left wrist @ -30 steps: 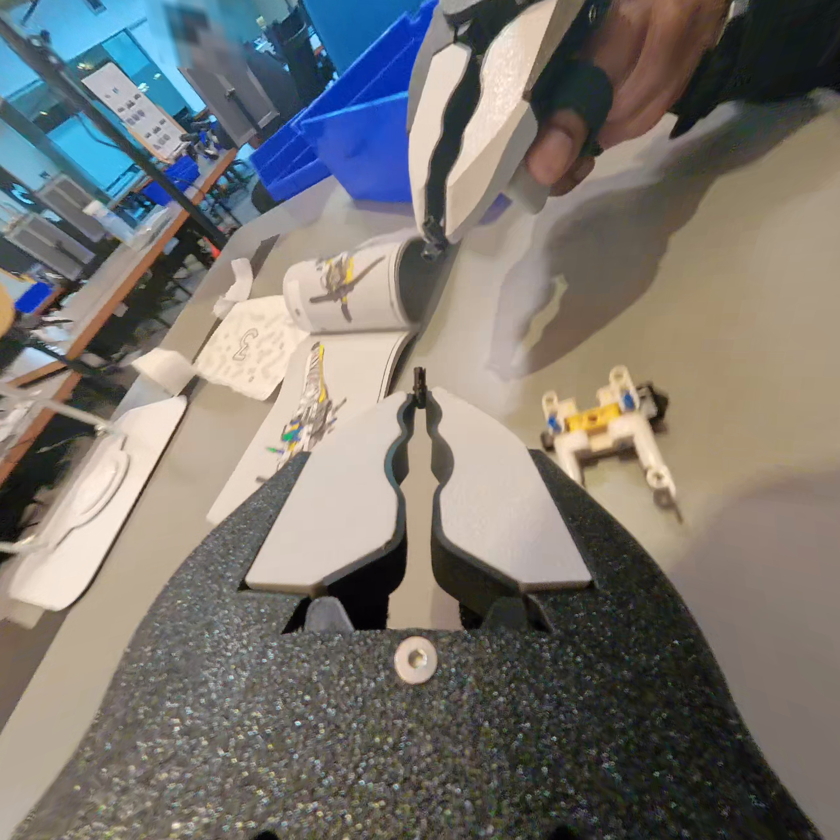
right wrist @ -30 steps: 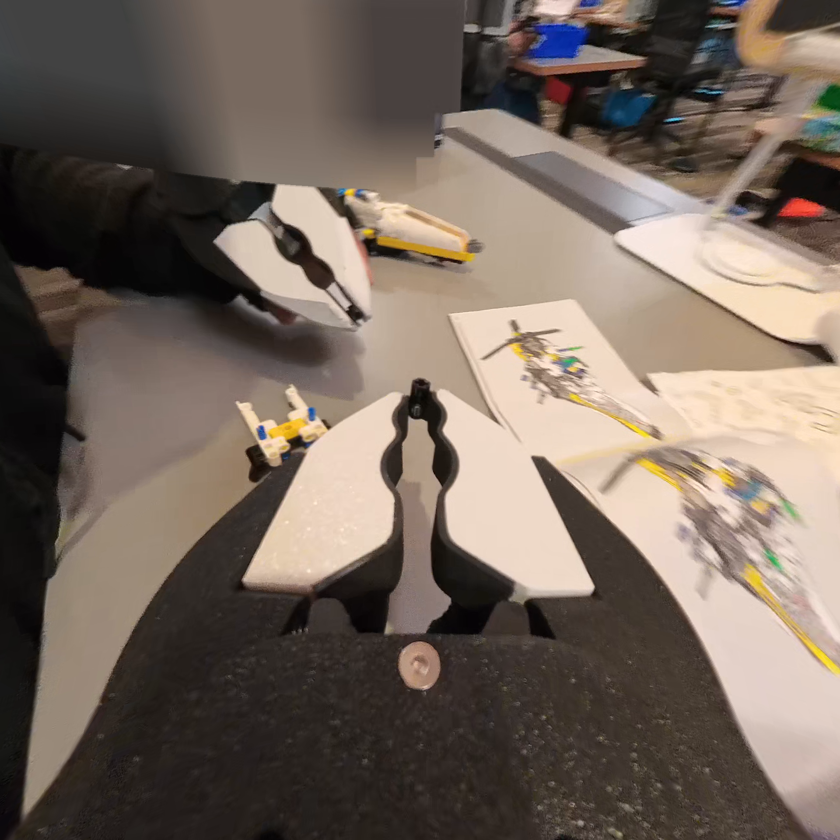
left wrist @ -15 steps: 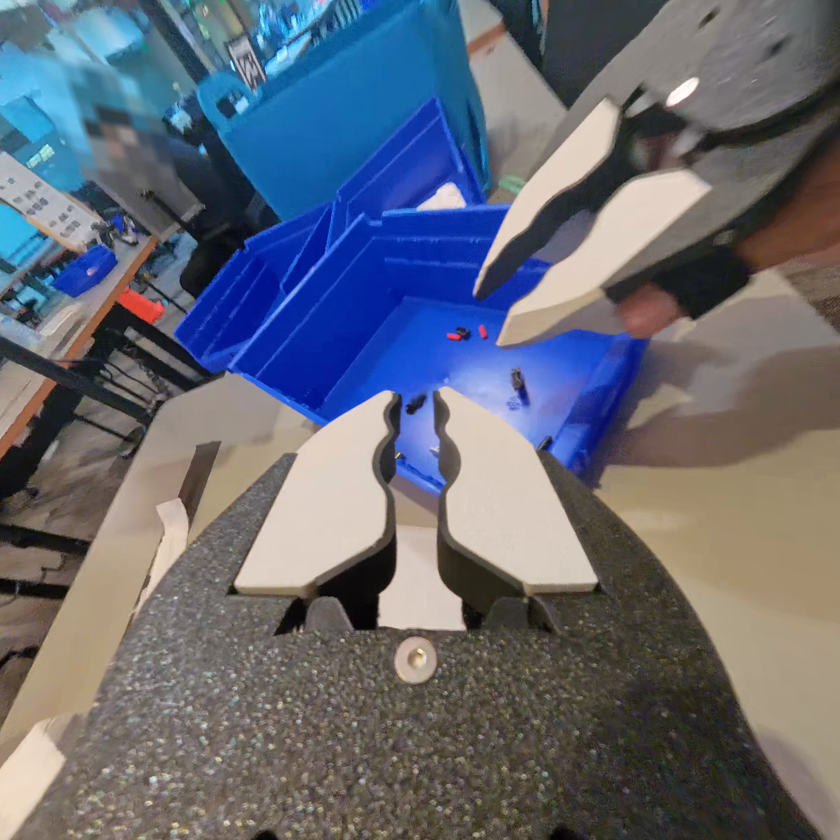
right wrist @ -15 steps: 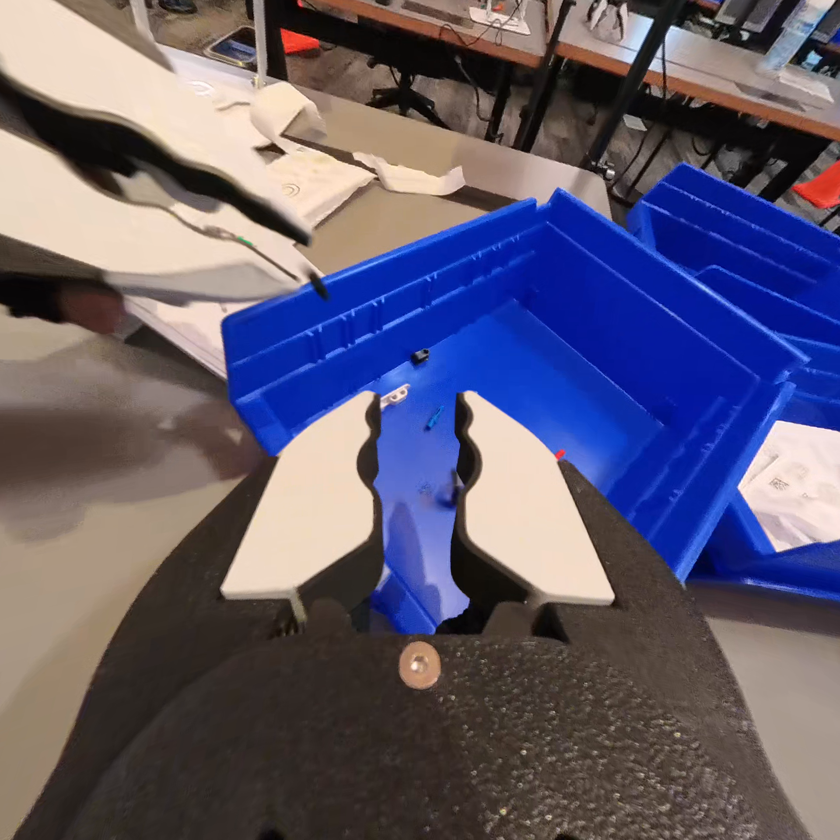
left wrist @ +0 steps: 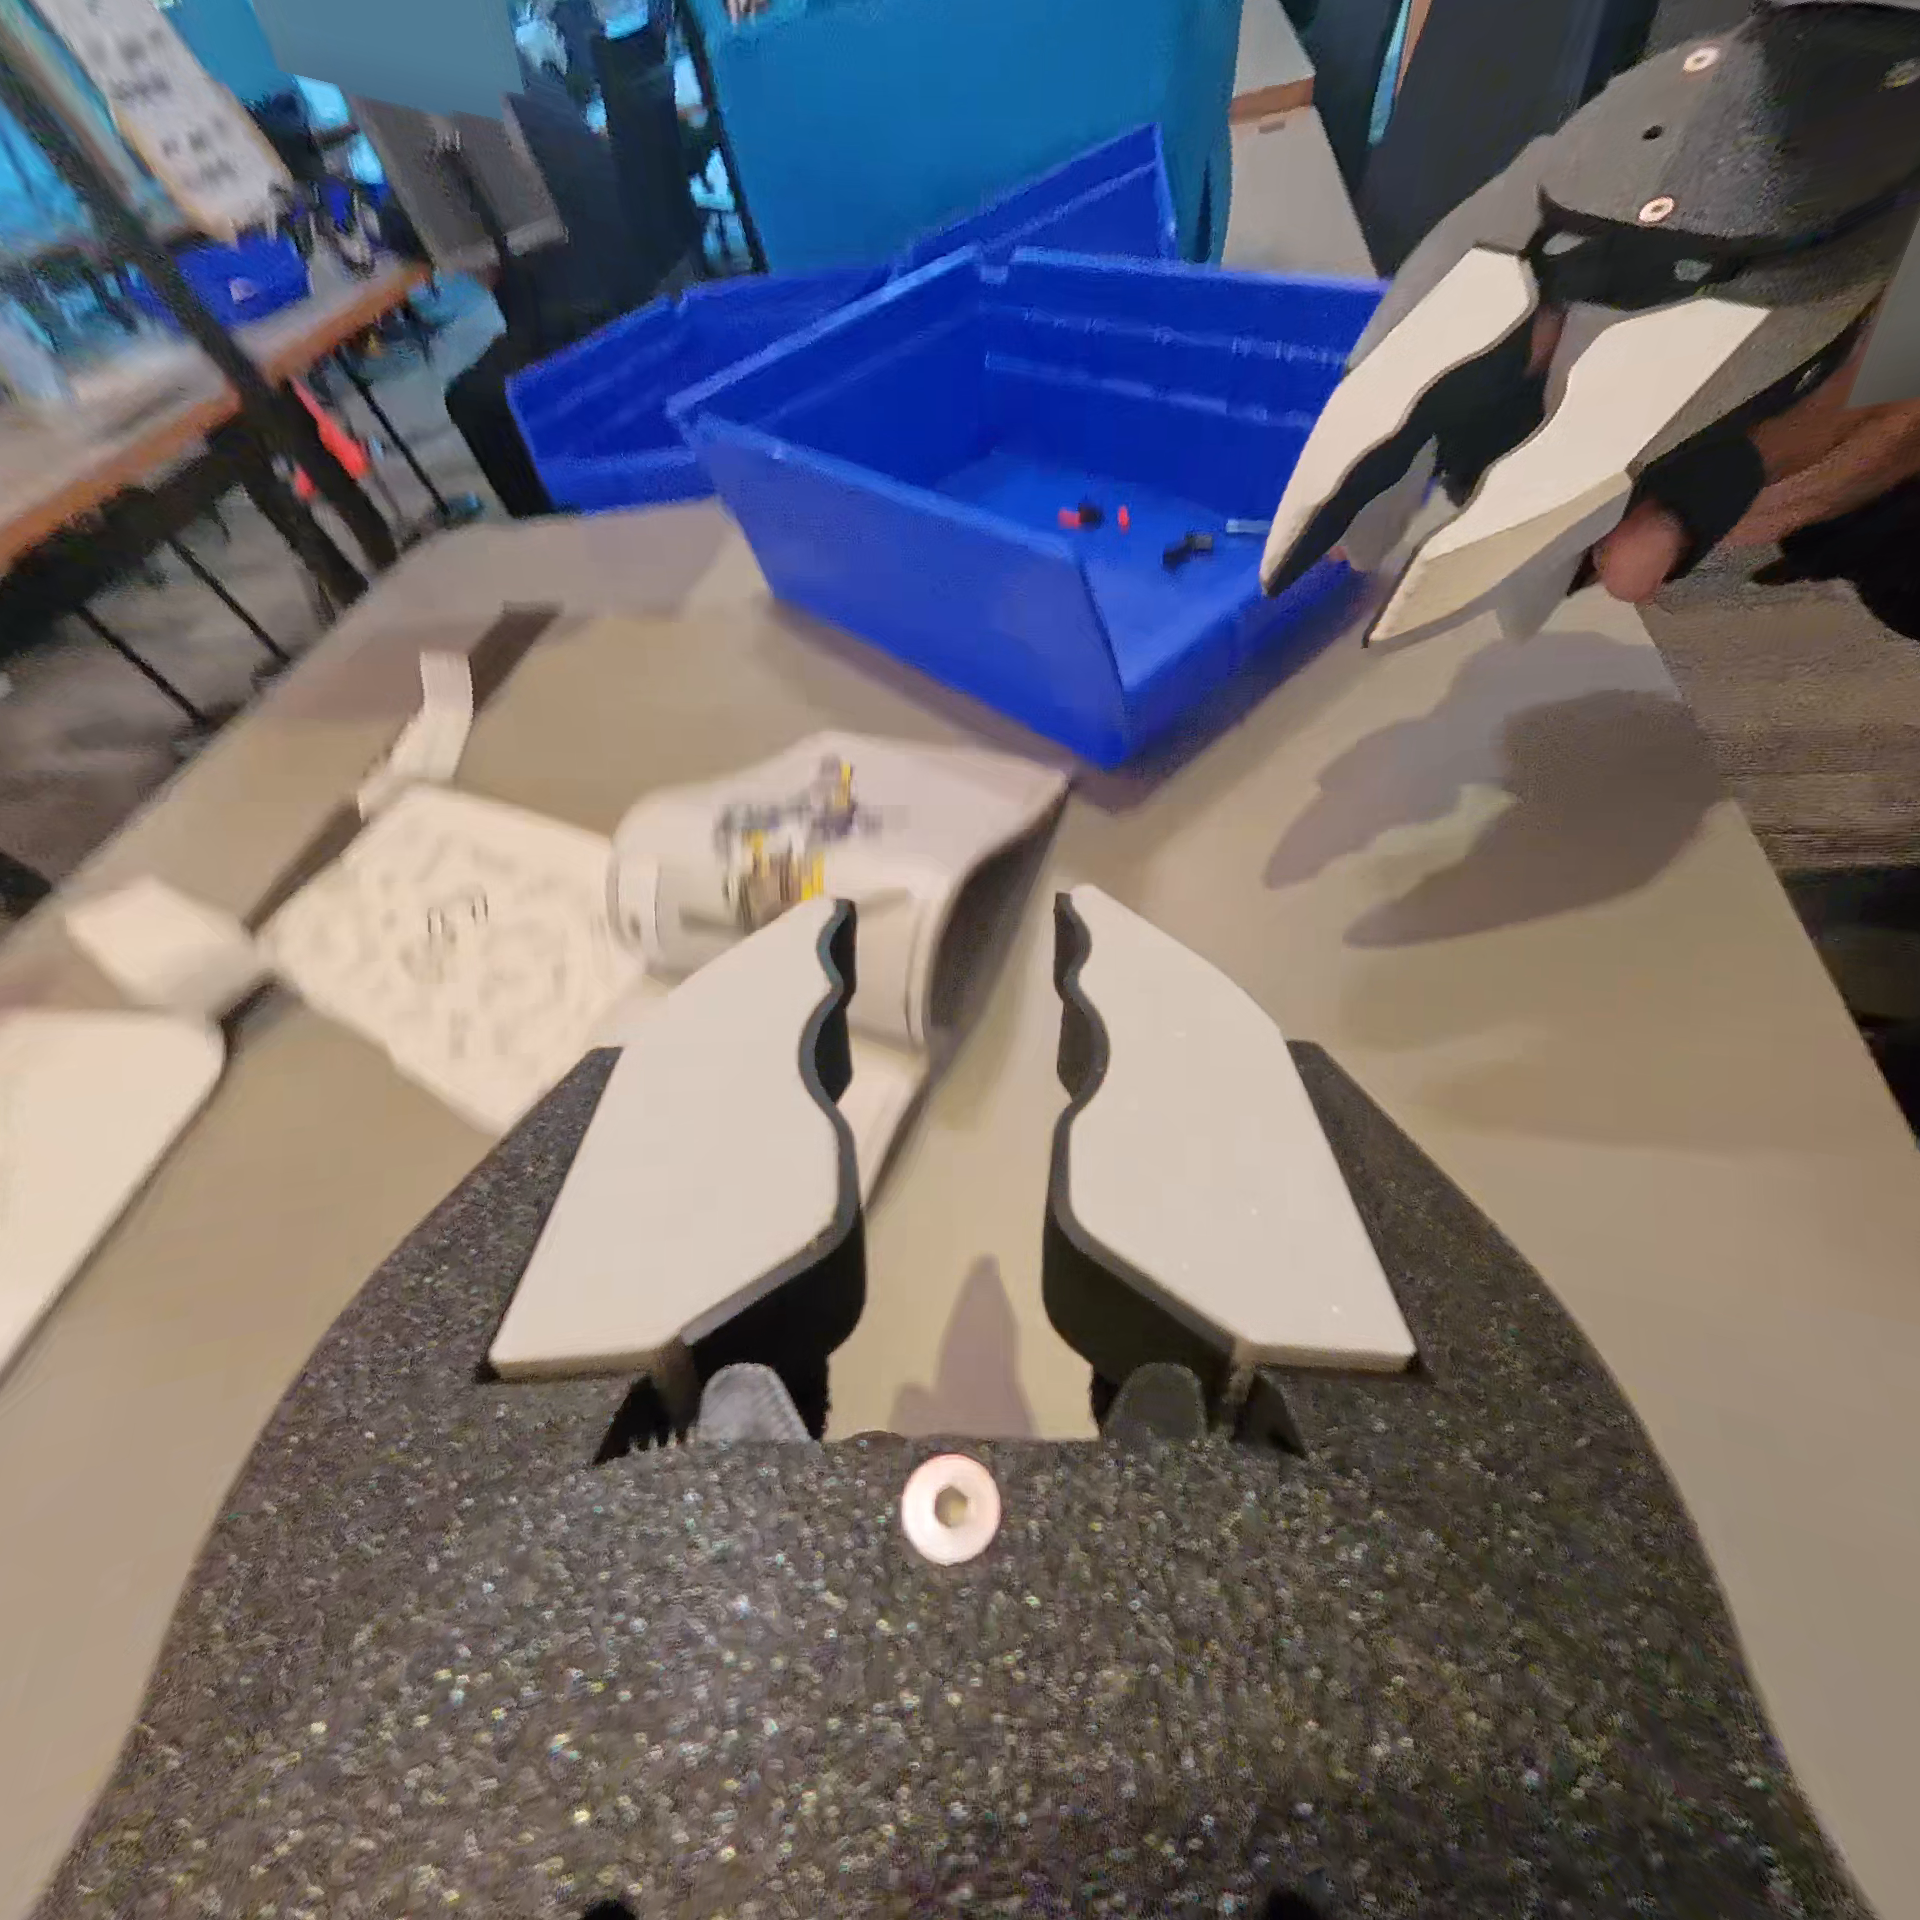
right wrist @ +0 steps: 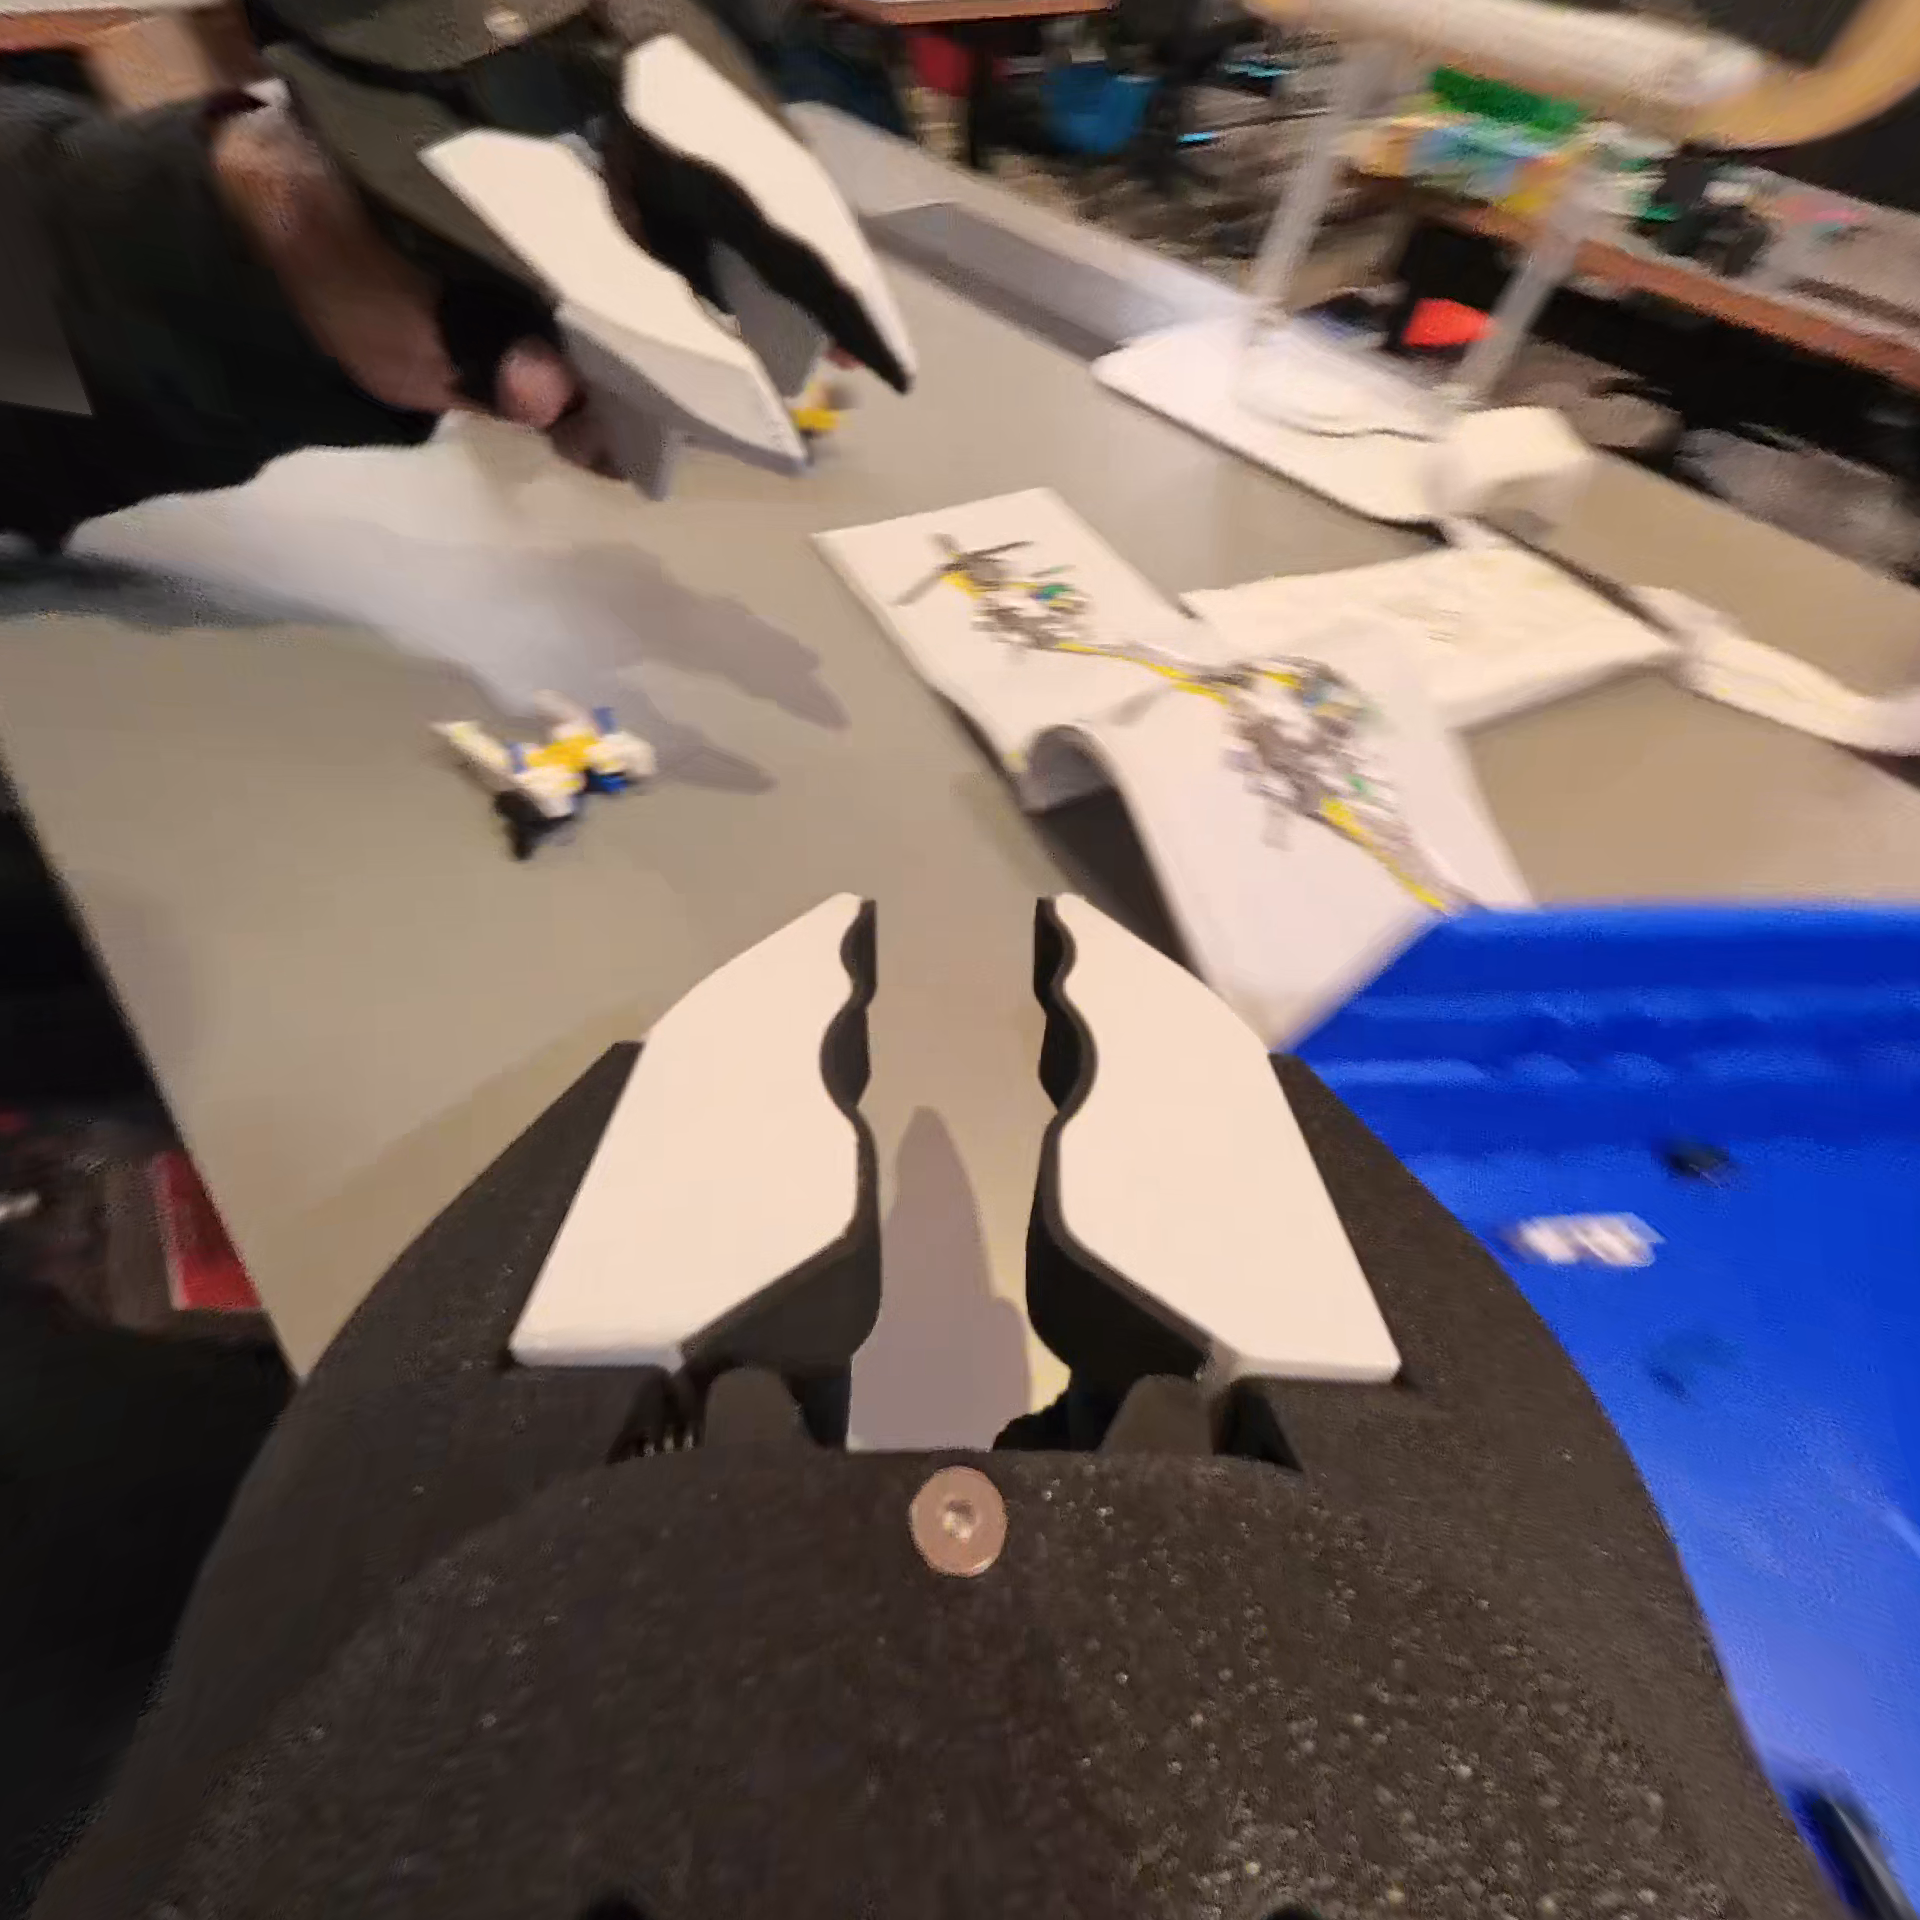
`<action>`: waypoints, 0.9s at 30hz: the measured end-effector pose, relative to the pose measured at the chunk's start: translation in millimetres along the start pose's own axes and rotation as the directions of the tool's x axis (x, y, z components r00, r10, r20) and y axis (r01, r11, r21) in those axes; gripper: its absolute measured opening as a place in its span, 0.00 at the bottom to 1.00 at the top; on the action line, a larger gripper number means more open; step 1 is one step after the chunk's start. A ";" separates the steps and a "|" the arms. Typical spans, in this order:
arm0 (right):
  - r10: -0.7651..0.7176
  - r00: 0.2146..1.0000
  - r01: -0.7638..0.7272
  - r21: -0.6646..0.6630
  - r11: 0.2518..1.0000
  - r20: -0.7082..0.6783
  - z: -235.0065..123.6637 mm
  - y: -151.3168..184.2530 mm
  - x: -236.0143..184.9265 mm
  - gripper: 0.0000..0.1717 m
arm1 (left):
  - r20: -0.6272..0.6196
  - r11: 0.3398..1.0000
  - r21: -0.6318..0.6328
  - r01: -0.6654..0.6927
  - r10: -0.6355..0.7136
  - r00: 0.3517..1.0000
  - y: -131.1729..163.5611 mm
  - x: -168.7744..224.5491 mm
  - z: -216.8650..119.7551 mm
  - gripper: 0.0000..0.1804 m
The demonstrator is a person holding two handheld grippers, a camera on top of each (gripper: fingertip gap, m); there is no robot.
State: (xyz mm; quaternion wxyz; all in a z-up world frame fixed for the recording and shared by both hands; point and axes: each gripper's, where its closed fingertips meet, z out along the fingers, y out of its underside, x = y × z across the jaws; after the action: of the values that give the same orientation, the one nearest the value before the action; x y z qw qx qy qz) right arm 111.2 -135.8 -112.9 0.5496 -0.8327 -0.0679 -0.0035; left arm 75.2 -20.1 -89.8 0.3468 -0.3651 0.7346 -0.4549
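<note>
Left gripper (left wrist: 954, 914): jaws parted, nothing between the pads, held above the grey table (left wrist: 1455, 1039). Beyond and just left of its fingertips lies a white booklet (left wrist: 810, 842) with a curled page and a blurred yellow-and-grey printed model picture. To the left of the booklet lie a flat white printed sheet (left wrist: 447, 956) and scraps of torn white packaging (left wrist: 436, 707).

Right gripper (right wrist: 954, 914): jaws likewise parted with only bare table (right wrist: 416, 987) seen in the gap; nothing is gripped. In the left wrist view this gripper (left wrist: 1340, 582) hangs at the near right corner of a blue bin (left wrist: 914, 561), its tips apart, with a gloved hand (left wrist: 1683, 488) around its body. The bin's floor carries a few small loose parts, red (left wrist: 1086, 514) and black (left wrist: 1190, 545). A second blue bin (left wrist: 603, 416) stands behind the first.

In the right wrist view, a small white, yellow and blue brick model (right wrist: 551, 758) sits on the table ahead and left of the right gripper, apart from both tools. The booklet (right wrist: 1195, 748) lies ahead and right, one page arched upward, its far end meeting the blue bin (right wrist: 1662, 1143) at the right edge. The left gripper (right wrist: 831, 405) appears at the upper left, open, well above the table, with a further yellow-and-white brick piece (right wrist: 816, 410) partly hidden behind its tips. Both views are motion-blurred.
</note>
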 end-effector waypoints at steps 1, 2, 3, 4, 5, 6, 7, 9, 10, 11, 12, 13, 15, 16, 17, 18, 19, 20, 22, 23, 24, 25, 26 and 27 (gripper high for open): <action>-0.026 0.997 0.027 -0.012 1.000 0.077 13.7 0.6 -16.2 0.17 | -0.001 0.999 -0.021 0.033 -0.033 0.999 14.8 2.1 -15.9 0.21; -0.048 0.988 0.053 -0.032 0.998 0.150 27.3 2.8 -31.8 0.17 | -0.009 0.997 -0.044 0.063 -0.064 0.998 29.2 6.8 -29.8 0.21; -0.067 0.974 0.081 -0.056 0.995 0.217 40.4 5.7 -46.3 0.17 | -0.026 0.994 -0.067 0.091 -0.093 0.995 42.8 14.4 -41.6 0.21; -0.087 0.956 0.113 -0.076 0.991 0.279 52.4 8.5 -59.9 0.17 | -0.046 0.990 -0.092 0.107 -0.111 0.993 55.3 23.7 -51.1 0.21; -0.105 0.936 0.144 -0.093 0.985 0.336 63.0 11.1 -72.9 0.17 | -0.060 0.987 -0.118 0.106 -0.113 0.992 67.2 32.4 -58.3 0.20; -0.119 0.914 0.173 -0.108 0.979 0.388 72.1 13.1 -84.9 0.17 | -0.066 0.984 -0.152 0.089 -0.100 0.993 79.1 39.9 -63.3 0.20; -0.131 0.894 0.198 -0.117 0.973 0.428 80.0 14.3 -95.1 0.17 | -0.072 0.980 -0.190 0.064 -0.079 0.994 90.7 46.2 -66.8 0.20; -0.143 0.864 0.236 -0.137 0.962 0.482 92.6 16.1 -110.4 0.17 | -0.096 0.964 -0.265 0.023 -0.050 0.994 109.1 58.0 -70.8 0.19; -0.144 0.852 0.250 -0.149 0.957 0.503 97.0 17.3 -116.9 0.17 | -0.107 0.957 -0.291 0.006 -0.039 0.993 114.6 62.7 -71.7 0.18; -0.146 0.842 0.263 -0.159 0.952 0.519 100.1 18.4 -122.4 0.17 | -0.114 0.952 -0.306 -0.010 -0.026 0.993 118.1 66.1 -72.1 0.18; -0.148 0.834 0.275 -0.166 0.947 0.532 102.5 19.8 -127.3 0.17 | -0.117 0.950 -0.311 -0.023 -0.014 0.993 119.3 68.5 -72.4 0.18; -0.149 0.827 0.284 -0.175 0.943 0.542 104.1 21.6 -131.2 0.17 | -0.121 0.952 -0.306 -0.030 -0.007 0.993 118.6 70.6 -72.7 0.18; -0.135 0.825 0.290 -0.207 0.934 0.549 106.6 27.3 -136.1 0.17 | -0.125 0.960 -0.278 -0.019 -0.016 0.992 113.3 73.9 -73.7 0.18; -0.119 0.828 0.288 -0.233 0.929 0.548 107.6 31.2 -137.5 0.16 | -0.122 0.965 -0.262 -0.008 -0.025 0.992 109.6 75.1 -74.2 0.18; -0.104 0.833 0.285 -0.261 0.922 0.544 108.3 35.4 -138.9 0.15 | -0.116 0.969 -0.247 0.000 -0.029 0.993 105.8 76.3 -74.6 0.18; -0.094 0.840 0.282 -0.282 0.917 0.534 109.2 38.7 -139.7 0.15 | -0.113 0.972 -0.234 -0.003 -0.024 0.993 102.2 78.7 -74.9 0.18; -0.090 0.852 0.276 -0.296 0.915 0.515 110.9 40.8 -139.2 0.15 | -0.116 0.975 -0.222 -0.017 -0.009 0.993 99.1 82.5 -74.9 0.18; -0.085 0.864 0.266 -0.307 0.914 0.496 112.7 42.4 -138.4 0.16 | -0.120 0.977 -0.212 -0.039 0.014 0.993 96.8 86.9 -74.5 0.18; -0.058 0.869 0.240 -0.317 0.917 0.491 115.0 43.9 -141.8 0.16 | -0.123 0.971 -0.217 -0.103 0.078 0.989 97.9 94.8 -72.0 0.18; -0.042 0.868 0.228 -0.321 0.919 0.495 115.8 44.4 -144.6 0.16 | -0.124 0.962 -0.233 -0.142 0.115 0.986 100.8 98.3 -70.2 0.19; -0.033 0.868 0.220 -0.325 0.920 0.495 116.8 45.0 -146.2 0.16 | -0.123 0.949 -0.257 -0.182 0.155 0.980 105.2 100.9 -68.3 0.19; -0.030 0.869 0.216 -0.324 0.921 0.494 117.7 44.7 -147.6 0.16 | -0.120 0.933 -0.285 -0.221 0.194 0.974 110.2 102.6 -66.3 0.19; -0.029 0.867 0.214 -0.320 0.923 0.497 118.2 43.8 -149.2 0.15 | -0.110 0.915 -0.315 -0.254 0.230 0.967 115.1 102.6 -64.5 0.19; -0.026 0.865 0.211 -0.317 0.925 0.501 118.5 42.6 -150.9 0.14 | -0.095 0.896 -0.343 -0.282 0.265 0.959 119.5 101.5 -62.5 0.18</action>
State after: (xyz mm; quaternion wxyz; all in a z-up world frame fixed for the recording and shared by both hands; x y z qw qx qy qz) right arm -41.5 -60.3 -210.9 0.3508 -0.8869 -0.2544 0.1598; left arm -53.8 -42.5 -196.4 0.3192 -0.3039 0.8559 -0.2706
